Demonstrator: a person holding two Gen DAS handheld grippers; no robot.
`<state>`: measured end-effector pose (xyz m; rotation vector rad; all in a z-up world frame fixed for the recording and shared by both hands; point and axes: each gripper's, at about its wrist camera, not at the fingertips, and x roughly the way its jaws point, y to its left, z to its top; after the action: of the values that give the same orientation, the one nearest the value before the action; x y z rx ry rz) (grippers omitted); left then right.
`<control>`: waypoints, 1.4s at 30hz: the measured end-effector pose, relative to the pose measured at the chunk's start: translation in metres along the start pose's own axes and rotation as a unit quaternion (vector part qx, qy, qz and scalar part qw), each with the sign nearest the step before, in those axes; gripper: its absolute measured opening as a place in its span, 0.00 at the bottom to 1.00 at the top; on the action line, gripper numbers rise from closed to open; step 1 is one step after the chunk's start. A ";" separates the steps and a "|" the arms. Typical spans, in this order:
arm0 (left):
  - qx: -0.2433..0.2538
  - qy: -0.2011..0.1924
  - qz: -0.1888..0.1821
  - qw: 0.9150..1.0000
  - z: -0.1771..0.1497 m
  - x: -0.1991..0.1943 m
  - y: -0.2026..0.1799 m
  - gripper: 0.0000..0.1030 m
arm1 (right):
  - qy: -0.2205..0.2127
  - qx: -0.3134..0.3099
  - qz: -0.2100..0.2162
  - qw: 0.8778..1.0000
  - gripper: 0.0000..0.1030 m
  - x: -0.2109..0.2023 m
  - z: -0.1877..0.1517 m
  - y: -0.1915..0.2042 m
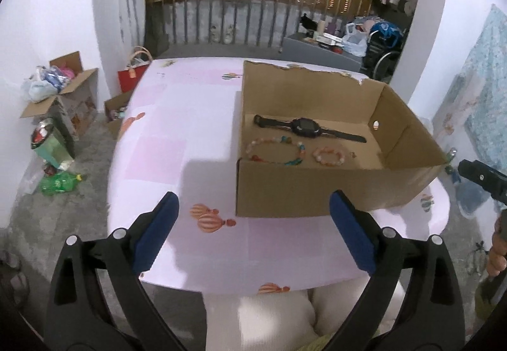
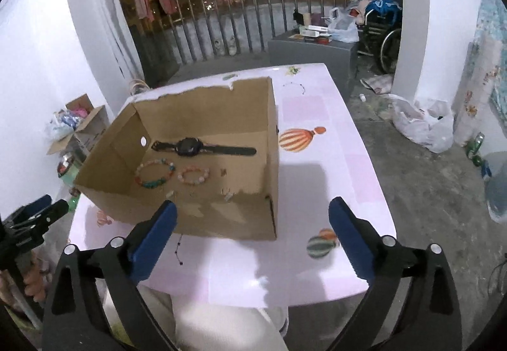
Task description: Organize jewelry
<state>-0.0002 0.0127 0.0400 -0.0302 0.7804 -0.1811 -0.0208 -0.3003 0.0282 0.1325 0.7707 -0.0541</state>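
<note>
A table covered with a pink balloon-print cloth is set before a railed balcony hung with clothes; cardboard cartons and bottles are seen on the concrete floor to the side. An open cardboard box is placed on the table.

Inside the box, a black watch is laid flat along the far part of the floor. Two bead bracelets are laid nearer the front wall: a larger multicoloured bracelet and, just beside it, a smaller pink bracelet. A few small items, too small to identify, are seen near the front wall in the right wrist view.

The left gripper is held above the near table edge, short of the box, with its jaws spread wide and nothing between them. The right gripper is held likewise before the box's front wall, jaws wide and empty.

Outside the box, a thin chain is seen on the cloth just before the front wall, and another fine chain lies on the far side of the table. The sorting step is judged largely complete. The next move is judged to call for a low approach to the near chain and a narrow pinch, since so thin a piece lying flat on cloth may slip the pads.
</note>
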 end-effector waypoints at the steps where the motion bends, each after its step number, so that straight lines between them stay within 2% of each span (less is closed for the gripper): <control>1: 0.002 -0.004 0.003 1.000 -0.002 -0.002 -0.001 0.90 | -0.003 -0.004 -0.010 1.000 0.93 0.000 -0.003 0.003; 8: 0.008 -0.026 0.030 0.999 -0.005 -0.016 -0.005 0.90 | -0.021 -0.025 -0.064 0.997 0.94 -0.007 -0.015 0.019; 12: 0.006 -0.028 0.054 0.998 -0.002 -0.019 -0.006 0.90 | -0.020 -0.037 -0.077 0.996 0.94 -0.007 -0.016 0.025; 16: -0.002 -0.024 0.059 0.998 0.002 -0.020 -0.003 0.90 | -0.017 -0.040 -0.075 0.996 0.94 -0.008 -0.014 0.029; 22: 0.000 0.006 0.075 0.997 0.011 -0.013 0.000 0.90 | 0.008 -0.017 -0.048 0.999 0.94 -0.004 -0.011 0.028; 26: -0.006 0.034 0.087 0.996 0.013 -0.003 0.003 0.90 | 0.039 0.006 -0.045 0.998 0.94 0.005 -0.008 0.023; 30: -0.024 0.065 0.082 0.994 0.016 0.006 0.007 0.90 | 0.057 0.013 -0.054 0.997 0.94 0.012 -0.005 0.021; 42: -0.013 0.082 0.095 0.992 0.030 0.013 0.003 0.90 | 0.081 0.018 -0.061 0.995 0.94 0.020 0.009 0.021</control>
<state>0.0307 0.0116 0.0520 0.0357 0.9433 0.0080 0.0019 -0.2805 0.0226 0.1243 0.9389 -0.1738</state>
